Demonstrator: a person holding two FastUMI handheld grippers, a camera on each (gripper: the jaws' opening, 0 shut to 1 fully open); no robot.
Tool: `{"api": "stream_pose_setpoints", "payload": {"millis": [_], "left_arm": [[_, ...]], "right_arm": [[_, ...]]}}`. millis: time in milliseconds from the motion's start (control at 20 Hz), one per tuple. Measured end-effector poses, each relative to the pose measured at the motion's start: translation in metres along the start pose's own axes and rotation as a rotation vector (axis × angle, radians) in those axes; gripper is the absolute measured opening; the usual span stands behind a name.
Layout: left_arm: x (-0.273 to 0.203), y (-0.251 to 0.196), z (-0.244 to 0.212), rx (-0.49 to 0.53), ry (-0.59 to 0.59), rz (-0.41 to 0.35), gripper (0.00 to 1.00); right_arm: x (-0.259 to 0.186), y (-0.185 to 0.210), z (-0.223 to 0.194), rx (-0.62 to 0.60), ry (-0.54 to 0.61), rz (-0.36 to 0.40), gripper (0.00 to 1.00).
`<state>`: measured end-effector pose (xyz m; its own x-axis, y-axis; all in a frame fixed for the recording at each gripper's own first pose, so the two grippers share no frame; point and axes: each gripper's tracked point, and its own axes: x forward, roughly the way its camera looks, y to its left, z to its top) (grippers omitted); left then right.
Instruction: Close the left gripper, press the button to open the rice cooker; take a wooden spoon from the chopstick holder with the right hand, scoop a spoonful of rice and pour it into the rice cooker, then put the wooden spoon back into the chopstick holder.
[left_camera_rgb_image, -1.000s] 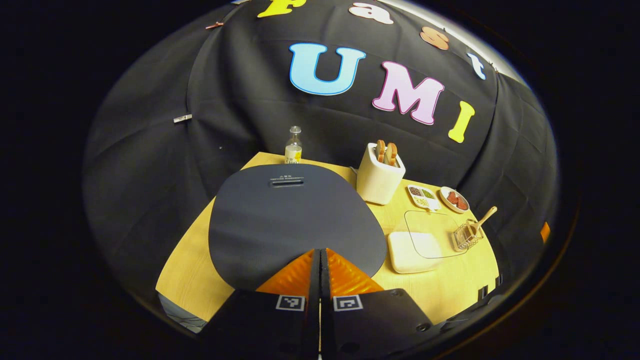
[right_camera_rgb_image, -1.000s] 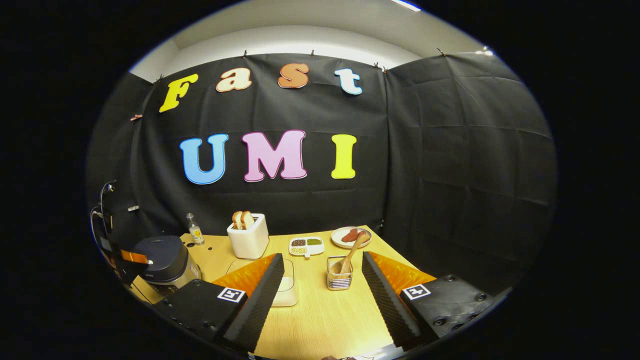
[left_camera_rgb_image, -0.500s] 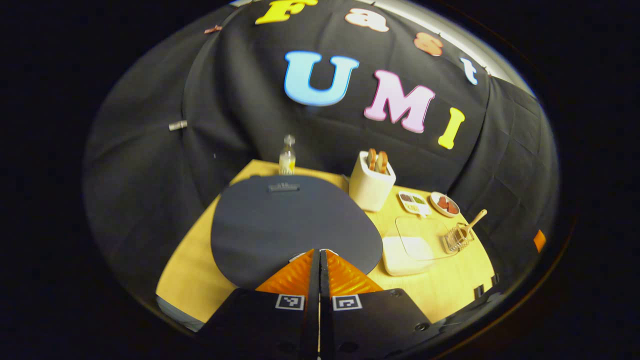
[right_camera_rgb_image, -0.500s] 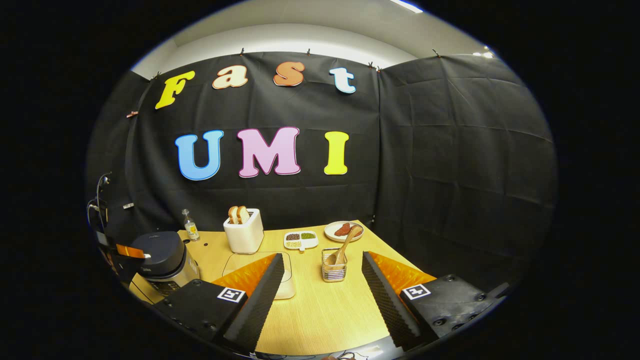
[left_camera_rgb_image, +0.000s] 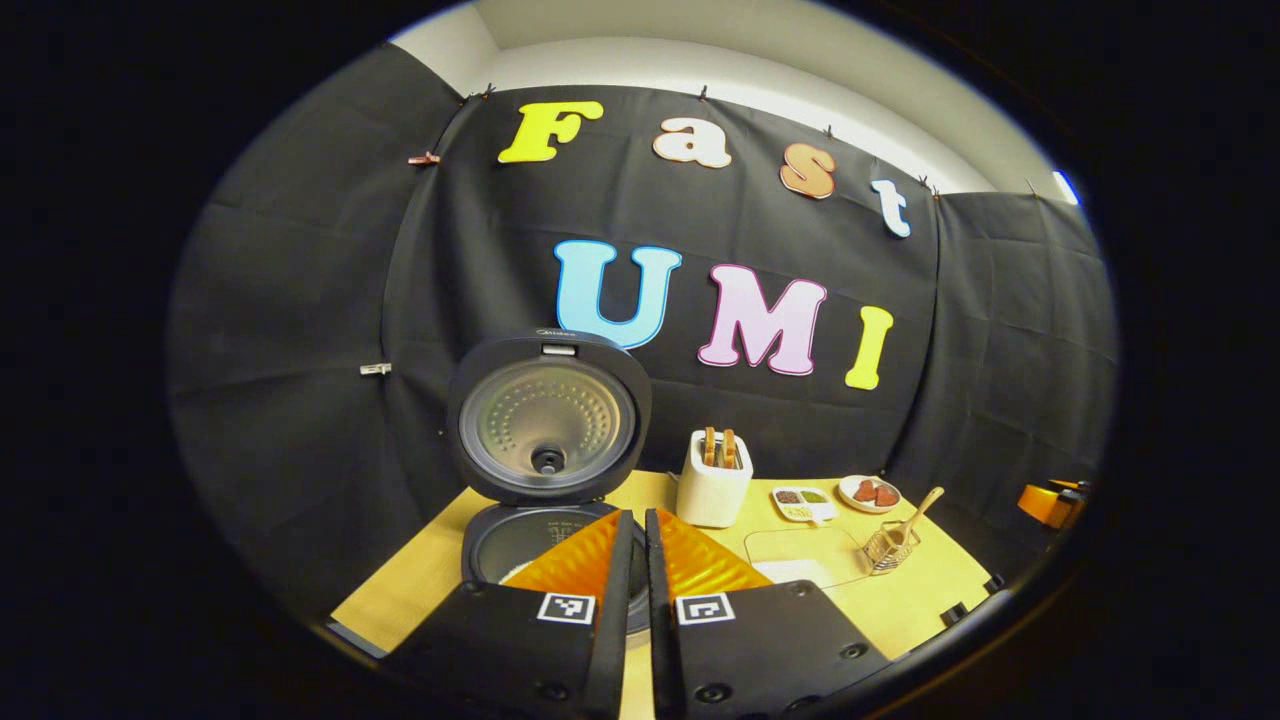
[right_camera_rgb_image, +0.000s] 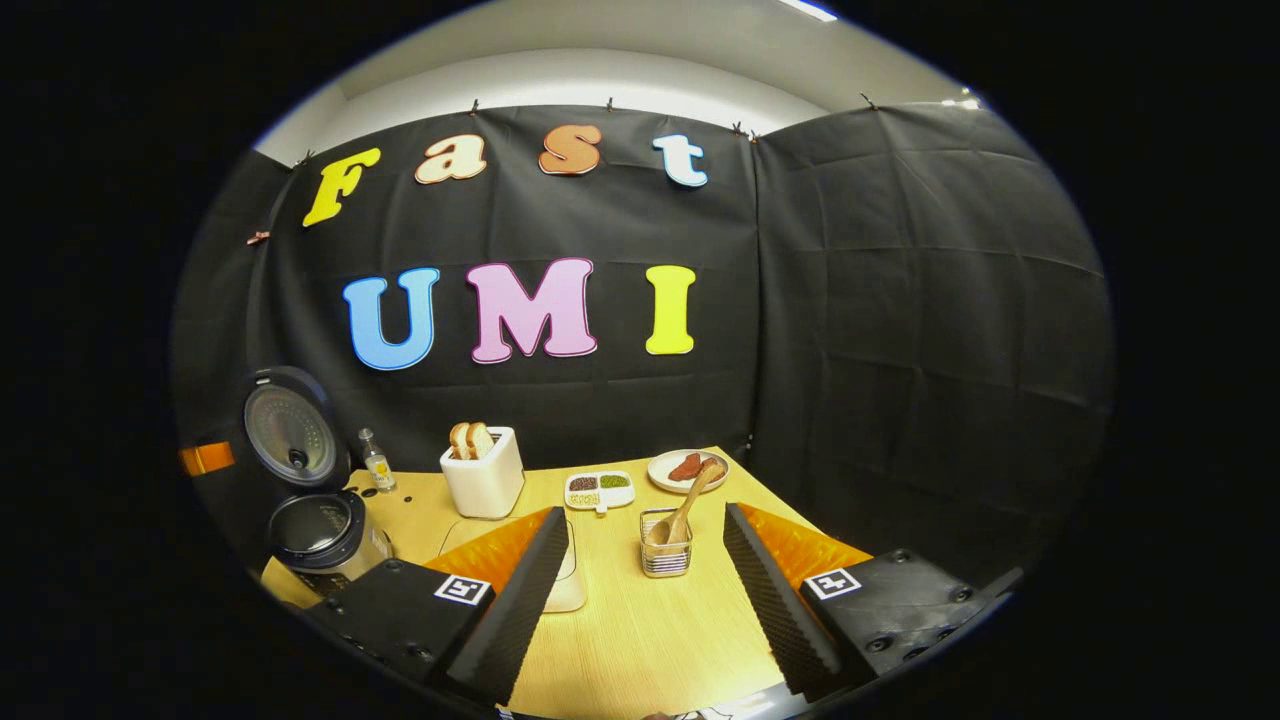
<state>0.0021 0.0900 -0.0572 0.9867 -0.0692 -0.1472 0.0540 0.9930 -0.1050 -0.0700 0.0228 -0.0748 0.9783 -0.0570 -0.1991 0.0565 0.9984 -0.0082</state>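
Now the rice cooker (left_camera_rgb_image: 545, 540) stands open: half a second ago its dark lid lay flat under the left gripper (left_camera_rgb_image: 637, 530), and it has since swung upright, showing its dimpled metal inner face (left_camera_rgb_image: 547, 420). In the left gripper view, that gripper's orange fingers are pressed nearly together with nothing between them, just above the near rim of the pot; they have lifted back from the lid.

In the right gripper view, the right gripper (right_camera_rgb_image: 645, 560) hovers with its jaws spread wide and empty above the wooden table (right_camera_rgb_image: 650, 630), much as before. Between its fingers, farther off, the wire chopstick holder (right_camera_rgb_image: 665, 555) holds the wooden spoon (right_camera_rgb_image: 685, 503), leaning to the right. Partly behind the left finger sits a clear-lidded white container (right_camera_rgb_image: 568, 575). Beyond come the white toaster (right_camera_rgb_image: 483, 480) with two slices of bread, a divided dish of grains (right_camera_rgb_image: 598, 489) and a plate (right_camera_rgb_image: 685, 470) with reddish pieces. A small bottle (right_camera_rgb_image: 376, 462) stands beside the open cooker's raised lid (right_camera_rgb_image: 290, 430).
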Motion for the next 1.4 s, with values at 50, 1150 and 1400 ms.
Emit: {"api": "stream_pose_setpoints", "payload": {"millis": [50, 1150, 1400], "left_arm": [[-0.003, -0.003, -0.002, -0.007, -0.002, 0.002, 0.16], [0.001, -0.083, -0.054, 0.081, 0.074, 0.302, 0.96], [-0.017, -0.069, -0.062, 0.112, 0.125, 0.415, 0.95]], "right_arm": [[0.009, -0.003, -0.002, 0.005, 0.007, 0.007, 0.98], [0.241, -0.076, -0.099, 0.16, 0.322, 0.065, 0.99], [0.281, -0.08, -0.131, 0.221, 0.387, 0.056, 0.99]]}}
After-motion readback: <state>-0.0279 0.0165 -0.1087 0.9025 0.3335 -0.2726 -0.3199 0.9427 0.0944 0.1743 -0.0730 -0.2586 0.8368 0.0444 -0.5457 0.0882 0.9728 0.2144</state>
